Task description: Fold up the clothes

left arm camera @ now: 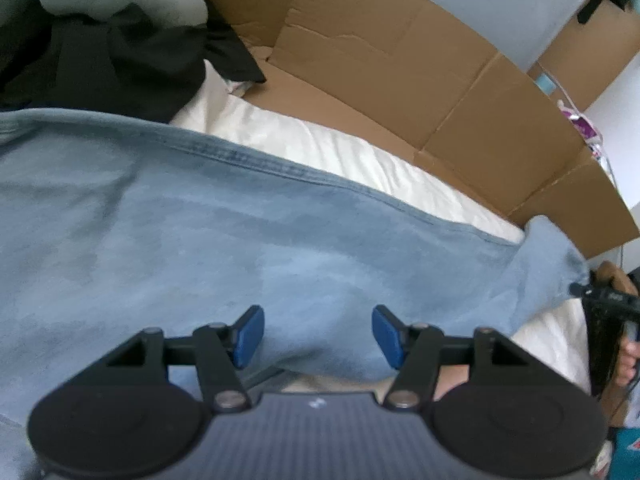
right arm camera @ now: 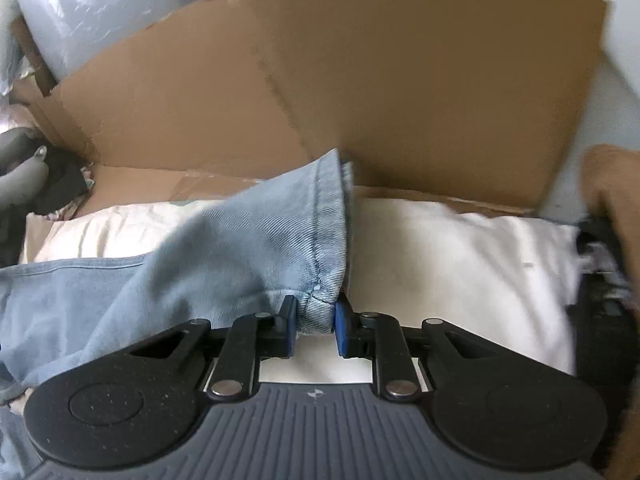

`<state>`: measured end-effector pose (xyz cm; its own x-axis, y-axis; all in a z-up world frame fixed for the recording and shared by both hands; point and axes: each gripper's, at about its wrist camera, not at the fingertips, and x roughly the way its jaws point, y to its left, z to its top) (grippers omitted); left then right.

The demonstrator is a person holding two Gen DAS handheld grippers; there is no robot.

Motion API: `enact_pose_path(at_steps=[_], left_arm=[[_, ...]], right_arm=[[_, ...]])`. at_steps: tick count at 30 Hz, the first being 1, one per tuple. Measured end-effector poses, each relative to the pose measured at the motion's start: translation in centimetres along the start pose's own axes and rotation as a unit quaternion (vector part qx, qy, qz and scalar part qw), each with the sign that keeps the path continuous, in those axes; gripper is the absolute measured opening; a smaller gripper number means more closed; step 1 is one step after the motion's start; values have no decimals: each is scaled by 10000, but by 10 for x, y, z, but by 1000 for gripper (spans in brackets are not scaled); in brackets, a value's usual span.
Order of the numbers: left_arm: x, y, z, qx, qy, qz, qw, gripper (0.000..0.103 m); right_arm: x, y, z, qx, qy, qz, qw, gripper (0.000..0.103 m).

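— Closest to us, what's each hand doing?

— The right gripper [right arm camera: 315, 322] has its blue pads pinched narrow on the hem of the jeans [right arm camera: 256, 248], right at the cuff's corner seam. The left gripper [left arm camera: 318, 336] hangs with its fingers spread wide over the broad blue denim, nothing clamped between them.

— So where do the jeans lie?

— Spread across the white bedding [left arm camera: 360, 152], the long axis running side to side in front of the person. The stitched side seam follows the far edge of the denim; the leg ends toward the bed's right edge, where the cuff is lifted off the sheet.

— Which hand matters for the fold?

— The right, I'd say. It alone has the cuff, so the leg would have to travel back along its length toward the left hand, which sits over the wider part.

— And beyond?

— Dark garments [left arm camera: 120, 64] heaped at the far left corner, then flattened cardboard [left arm camera: 440, 80] standing along the bed's far edge.
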<state>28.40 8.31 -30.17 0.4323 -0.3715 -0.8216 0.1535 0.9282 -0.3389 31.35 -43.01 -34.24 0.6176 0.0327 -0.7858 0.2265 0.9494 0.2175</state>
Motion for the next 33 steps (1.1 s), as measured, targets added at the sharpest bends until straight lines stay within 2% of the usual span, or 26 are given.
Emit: enact_pose_path(at_steps=[3,10,14,16,20,22,23,29,33], left_arm=[[-1,5,-3,-59,28,64,10000,63],[-6,14,-3,-211,-50,160,9996,63],[-11,17,-5,-223,-92,197,9995,63],[-14,18,-6,-209,-89,230,9995,63],[-21,26,-10,-317,-97,302,9990,63],[-25,33,-15,-444,-83,315,9985,63],[-27,36,-19,-504,-59,321,9982,63],[-28,45,-38,-637,37,399,9972,63],[-31,45,-43,-650,-18,589,9961,63]], right_arm=[[-14,-14,2,93,-24,-48,9999,7],[-20,-24,-9,129,78,-13,9999,7],[-28,-36,-17,169,143,-142,9997,8],[-25,-39,-22,360,262,-336,9984,13],[-25,-41,-34,724,273,-329,9965,19],[-27,-43,-38,895,243,-207,9955,34],[-28,-44,-41,989,235,-159,9947,39],[-16,-56,-65,1613,432,-36,9860,40],[-4,-67,-79,2157,402,-28,9756,48]])
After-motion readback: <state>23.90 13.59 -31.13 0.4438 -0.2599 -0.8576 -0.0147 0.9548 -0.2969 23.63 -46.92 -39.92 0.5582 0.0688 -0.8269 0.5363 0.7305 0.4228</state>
